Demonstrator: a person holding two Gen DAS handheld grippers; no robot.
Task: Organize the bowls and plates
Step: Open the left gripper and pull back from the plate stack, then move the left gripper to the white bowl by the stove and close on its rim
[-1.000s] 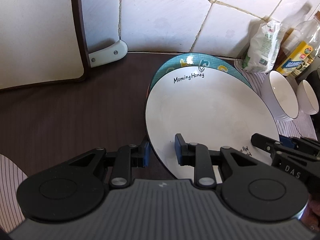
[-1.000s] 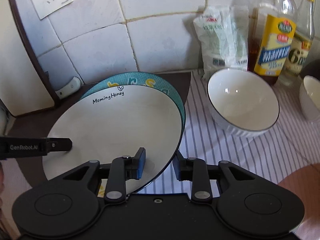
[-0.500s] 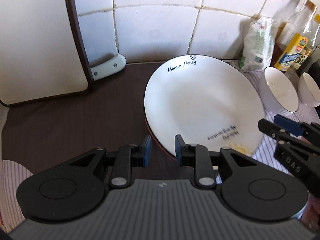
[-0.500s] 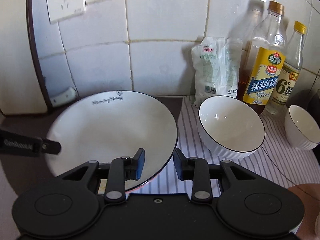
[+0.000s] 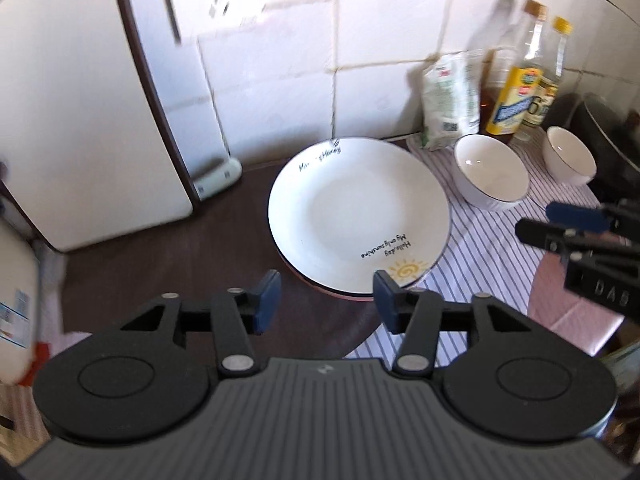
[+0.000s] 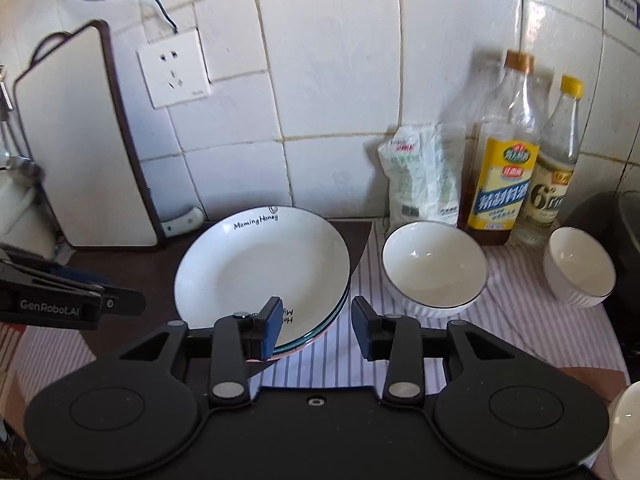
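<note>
Both grippers, left (image 5: 326, 298) and right (image 6: 316, 328), hover with fingers open and empty. The plate stack (image 6: 262, 272) at centre frame overhangs the striped cloth (image 6: 500, 320); snagging that cloth could tip the larger bowl (image 6: 434, 266).

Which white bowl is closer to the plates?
The bigger bowl, the one in front of the white bag, sits right beside the stack of plates. The smaller bowl is farther right, past the bottles.
</note>
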